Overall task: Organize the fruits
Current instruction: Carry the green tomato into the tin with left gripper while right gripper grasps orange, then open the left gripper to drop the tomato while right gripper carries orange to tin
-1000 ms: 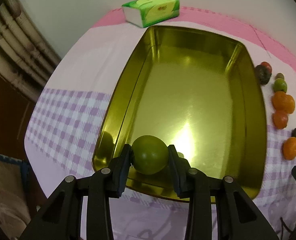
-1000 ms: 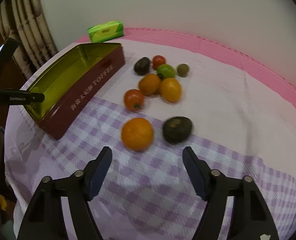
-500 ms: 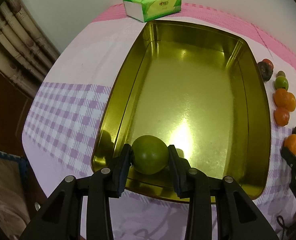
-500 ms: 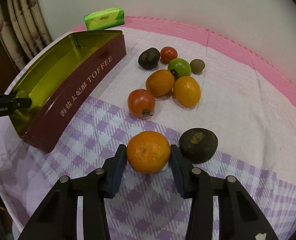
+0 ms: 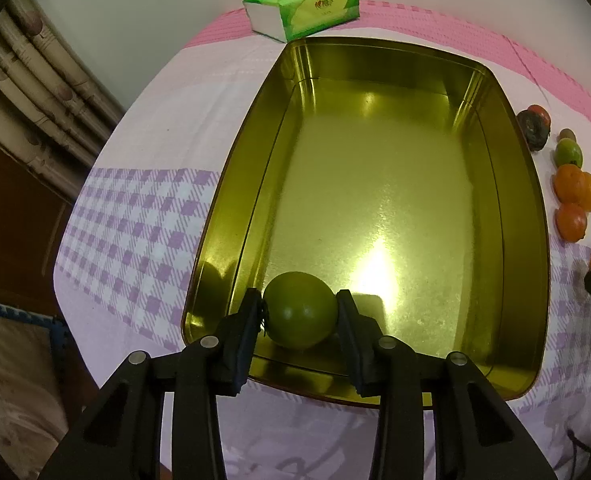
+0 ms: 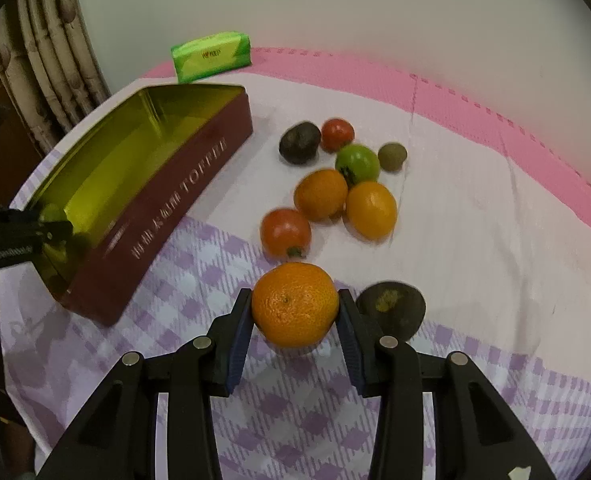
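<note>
My left gripper (image 5: 300, 312) is shut on a green tomato (image 5: 299, 310) and holds it over the near end of the gold-lined toffee tin (image 5: 527, 264). My right gripper (image 6: 295, 308) is shut on an orange mandarin (image 6: 294, 304) and holds it just above the checked cloth. The tin (image 6: 175, 200), dark red outside, also lies left in the right wrist view, with the left gripper (image 6: 51, 228) at its near end. Several fruits lie loose beyond the mandarin: a red tomato (image 6: 285, 233), two oranges (image 6: 321, 194), a green tomato (image 6: 356, 163).
A dark avocado (image 6: 391, 309) lies right beside the right finger. Another dark fruit (image 6: 299, 143), a small red tomato (image 6: 337, 134) and a kiwi (image 6: 392, 156) lie farther back. A green tissue pack (image 5: 301, 8) stands behind the tin. Curtains hang at the left table edge.
My right gripper closed on the mandarin and lifted it slightly. My left gripper carried the green tomato lower and a little farther into the tin's near end.
</note>
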Demonstrator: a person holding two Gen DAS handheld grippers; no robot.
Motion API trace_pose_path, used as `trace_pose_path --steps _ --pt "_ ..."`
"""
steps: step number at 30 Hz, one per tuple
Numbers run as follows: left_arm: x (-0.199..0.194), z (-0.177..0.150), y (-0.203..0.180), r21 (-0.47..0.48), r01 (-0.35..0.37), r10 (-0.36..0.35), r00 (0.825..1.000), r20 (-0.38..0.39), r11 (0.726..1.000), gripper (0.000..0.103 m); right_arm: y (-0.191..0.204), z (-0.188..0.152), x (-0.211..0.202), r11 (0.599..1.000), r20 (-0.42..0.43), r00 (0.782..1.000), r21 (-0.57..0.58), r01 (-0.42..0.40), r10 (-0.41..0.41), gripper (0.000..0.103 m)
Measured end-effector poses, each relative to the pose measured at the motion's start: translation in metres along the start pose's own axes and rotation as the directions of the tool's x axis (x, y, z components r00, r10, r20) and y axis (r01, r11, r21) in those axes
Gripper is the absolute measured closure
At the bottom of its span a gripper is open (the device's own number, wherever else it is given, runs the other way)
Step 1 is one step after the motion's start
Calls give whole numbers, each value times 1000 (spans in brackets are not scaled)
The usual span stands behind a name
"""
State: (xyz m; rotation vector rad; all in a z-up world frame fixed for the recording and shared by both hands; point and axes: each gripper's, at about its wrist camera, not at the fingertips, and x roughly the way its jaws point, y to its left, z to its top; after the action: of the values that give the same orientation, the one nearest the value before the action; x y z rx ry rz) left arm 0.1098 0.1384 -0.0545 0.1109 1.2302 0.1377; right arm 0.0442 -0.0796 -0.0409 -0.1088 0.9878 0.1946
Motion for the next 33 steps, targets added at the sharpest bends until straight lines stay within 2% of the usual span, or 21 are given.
trace_pose_path --steps 3,7,10,12,14,16,19,22,27,30,33 --pt "-1 0 2 -8 11 -11 1000 2 1000 55 3 6 -4 1000 11 1000 -8 -8 8 65" --pt "-9 2 4 -21 27 -27 999 25 999 53 9 17 -10 999 30 999 -14 -36 36 65" --pt "-27 3 13 -53 67 -62 993 98 996 53 19 30 -15 997 49 997 -29 -65 66 65" --pt "-41 3 24 -86 79 -65 985 162 993 46 29 41 -17 995 63 994 -52 -81 84 65" --pt "-56 1 38 -124 74 -45 974 223 989 39 42 52 -18 992 72 991 -75 -107 112 65" --pt "-66 -3 51 -160 35 8 966 258 987 38 56 62 -17 987 78 987 -98 -131 138 65" --pt "-67 -9 66 -197 2 48 967 250 980 38 84 75 -11 976 78 983 -159 -150 163 65" --pt "-62 -16 76 -233 2 49 976 211 972 38 107 82 0 966 56 983 -204 -160 175 65" --pt "-61 -18 87 -286 3 55 979 194 958 38 137 81 19 951 8 985 -262 -162 170 65" --pt "-56 -19 88 -297 -18 70 983 167 955 38 146 79 29 946 -9 988 -288 -151 155 65" --pt "-51 -19 90 -309 -8 57 987 149 951 38 148 75 37 945 -30 989 -293 -149 146 65"
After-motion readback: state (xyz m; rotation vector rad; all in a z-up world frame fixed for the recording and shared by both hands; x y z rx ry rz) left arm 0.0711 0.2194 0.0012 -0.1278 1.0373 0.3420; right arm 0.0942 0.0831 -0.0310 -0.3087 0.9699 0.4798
